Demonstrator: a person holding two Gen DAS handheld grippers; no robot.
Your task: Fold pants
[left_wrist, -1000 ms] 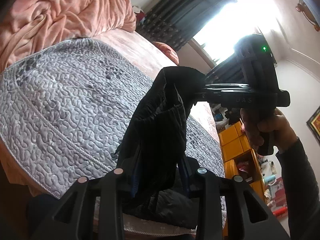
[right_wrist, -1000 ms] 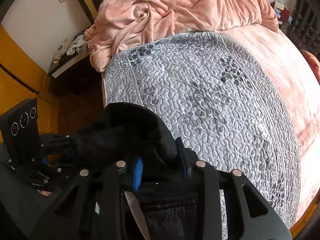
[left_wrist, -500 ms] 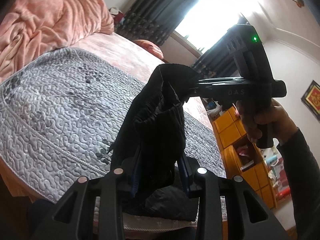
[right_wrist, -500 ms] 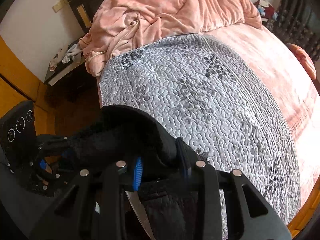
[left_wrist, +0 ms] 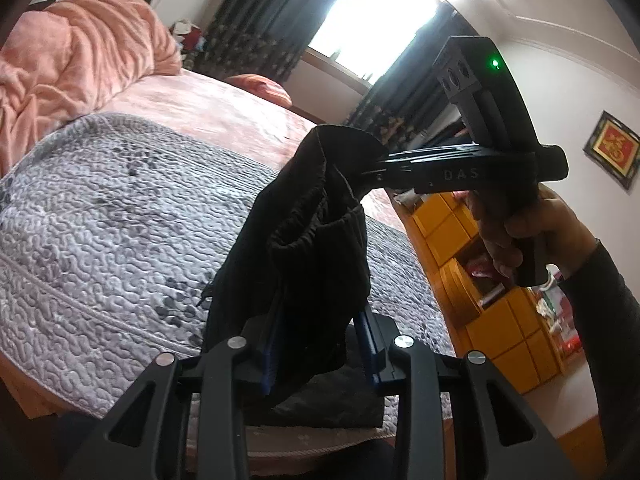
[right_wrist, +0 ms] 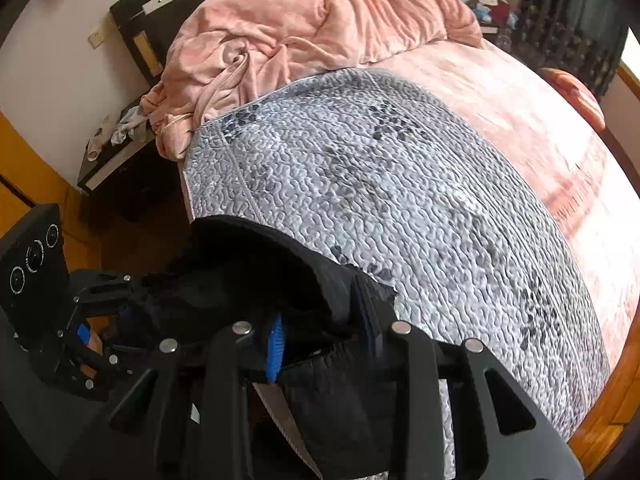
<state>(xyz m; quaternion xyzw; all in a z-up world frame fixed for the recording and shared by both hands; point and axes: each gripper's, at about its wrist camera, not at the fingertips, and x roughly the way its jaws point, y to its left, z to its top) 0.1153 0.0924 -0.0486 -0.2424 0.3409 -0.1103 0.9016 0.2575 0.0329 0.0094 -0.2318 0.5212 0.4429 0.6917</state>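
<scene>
Above the near edge of the bed, the black pants (left_wrist: pixel 316 248) hang bunched between the two tools, lifted clear of the covers at the top while a lower fold lies on the grey quilt (left_wrist: pixel 100 240) by the edge. In the left wrist view the left tongs (left_wrist: pixel 320 344) are closed on a thick gather of the dark cloth, with the blue pads (left_wrist: pixel 269 354) pressed against it on both sides. From there the fabric rises to a peak, where the right tongs (left_wrist: pixel 370 168) pinch the elasticated waistband; their fingers lie close together with cloth between them. A hand (left_wrist: pixel 516 232) in a dark sleeve grips the handle of that tool, on which a green light glows.

In the right wrist view the pants (right_wrist: pixel 256 276) drape over the right tongs (right_wrist: pixel 320 340), which are shut on the cloth, one blue pad (right_wrist: pixel 275 348) showing beside it. At the left of that view the left tongs (right_wrist: pixel 120 300) hold the other end of the bundle.

The grey quilt (right_wrist: pixel 400 208) covers the near part of the bed, over a pink sheet (right_wrist: pixel 532 128). A rumpled pink duvet (right_wrist: pixel 304 28) is heaped at the dark headboard (right_wrist: pixel 148 8). A dark nightstand (right_wrist: pixel 120 168) stands beside the bed with small cloths on it. Dark curtains (left_wrist: pixel 256 20) flank a bright window (left_wrist: pixel 376 12), and orange cabinets (left_wrist: pixel 492 292) stand by the far wall.
</scene>
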